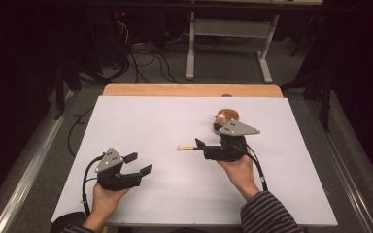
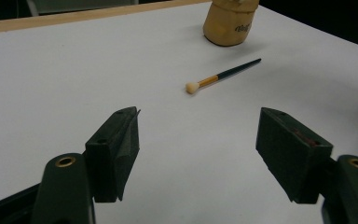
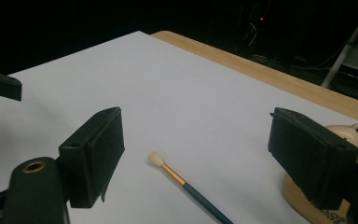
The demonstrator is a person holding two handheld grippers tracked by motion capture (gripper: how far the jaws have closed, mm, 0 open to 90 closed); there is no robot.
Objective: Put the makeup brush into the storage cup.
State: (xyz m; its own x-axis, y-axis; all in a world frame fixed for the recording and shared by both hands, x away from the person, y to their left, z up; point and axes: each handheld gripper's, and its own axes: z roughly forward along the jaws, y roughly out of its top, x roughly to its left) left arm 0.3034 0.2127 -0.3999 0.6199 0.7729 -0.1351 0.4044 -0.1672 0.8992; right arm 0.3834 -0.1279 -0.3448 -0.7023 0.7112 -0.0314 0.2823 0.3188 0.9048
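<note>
The slim dark-handled brush with a pale round foam tip [image 3: 186, 184] lay flat on the white table sheet [image 1: 175, 121], long axis running left to right, tip toward my left, handle end under my right gripper [image 1: 201, 144]. A tan wooden holder [image 2: 228, 23] stood just behind that gripper. Wide bare sheet lay left of the tip and ahead; the edges were well off. My right jaws stood wide, straddling the handle, gripping nothing. My left gripper [image 1: 141, 164] rested near the front edge, jaws wide, empty.
</note>
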